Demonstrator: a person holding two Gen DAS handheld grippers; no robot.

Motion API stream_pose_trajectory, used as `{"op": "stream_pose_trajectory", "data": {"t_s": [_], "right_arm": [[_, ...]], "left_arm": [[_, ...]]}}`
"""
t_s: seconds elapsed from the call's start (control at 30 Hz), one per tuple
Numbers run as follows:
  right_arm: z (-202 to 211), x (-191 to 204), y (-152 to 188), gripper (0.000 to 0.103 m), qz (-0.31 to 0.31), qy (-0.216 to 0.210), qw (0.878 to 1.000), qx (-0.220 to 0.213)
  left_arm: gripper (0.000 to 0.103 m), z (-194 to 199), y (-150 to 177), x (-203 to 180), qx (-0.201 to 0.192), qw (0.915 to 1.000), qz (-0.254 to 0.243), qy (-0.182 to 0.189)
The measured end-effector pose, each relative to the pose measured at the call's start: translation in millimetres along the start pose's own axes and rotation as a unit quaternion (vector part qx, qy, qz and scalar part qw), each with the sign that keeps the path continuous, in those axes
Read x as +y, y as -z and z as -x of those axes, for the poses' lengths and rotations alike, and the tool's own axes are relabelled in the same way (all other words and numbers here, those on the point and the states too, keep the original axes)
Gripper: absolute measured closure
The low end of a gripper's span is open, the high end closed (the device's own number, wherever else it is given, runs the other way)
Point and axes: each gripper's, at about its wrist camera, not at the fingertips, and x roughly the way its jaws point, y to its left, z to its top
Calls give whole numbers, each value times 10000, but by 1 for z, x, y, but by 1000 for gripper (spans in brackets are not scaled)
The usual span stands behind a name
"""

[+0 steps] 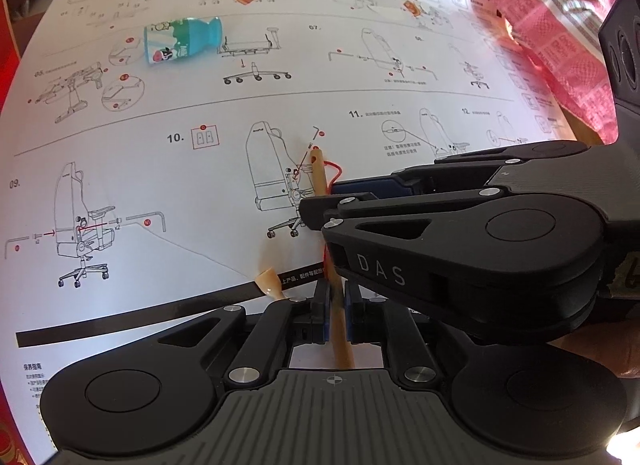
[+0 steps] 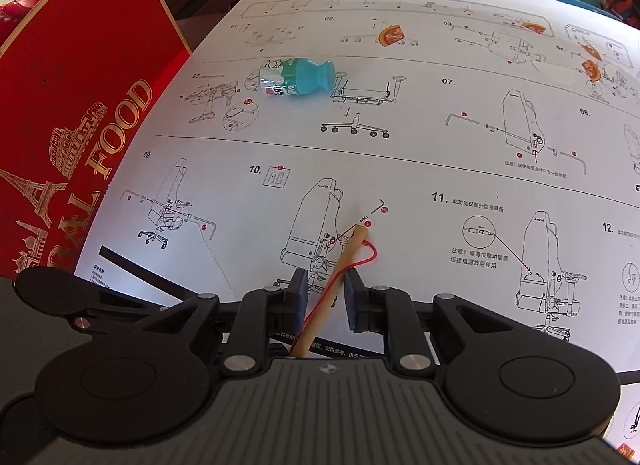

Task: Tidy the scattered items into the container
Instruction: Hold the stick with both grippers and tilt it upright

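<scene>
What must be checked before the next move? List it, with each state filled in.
1. Left claw clamped on the wooden stick: ok.
2. Right claw closed on the stick: not ok, its pads straddle it with gaps.
3. Red cord free of the right pads: cannot tell, it runs between them.
4. Bottle out of the way: ok, lying farther up the instruction sheet.
5. Red box open to receive items: cannot tell.
</scene>
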Motion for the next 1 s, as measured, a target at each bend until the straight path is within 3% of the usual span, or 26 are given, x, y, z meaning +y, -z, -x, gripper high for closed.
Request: {"op": "stream_pose_trajectory", "data": {"t_s": [0.23,0.33,0.77,0.9,1.0], "right_arm": [[1,-6,-2,92,-134,-119,9998,70],[6,-12,-3,102,-403,-297,9987,65],[15,-18,-2,102,-481,-371,9981,-25],[9,-18,0,101,-600,-635,9960,211],[5,-14,3,99,-528,-578,9965,296]], "left_arm": [[101,2,2,-6,-36,9999,-42,-149],[102,3,3,-7,-34,9997,-32,-252],[102,10,7,2,-52,9991,156,-399],[102,11,8,4,-109,9993,208,-287],[102,16,8,6,-260,9991,235,-237]]}}
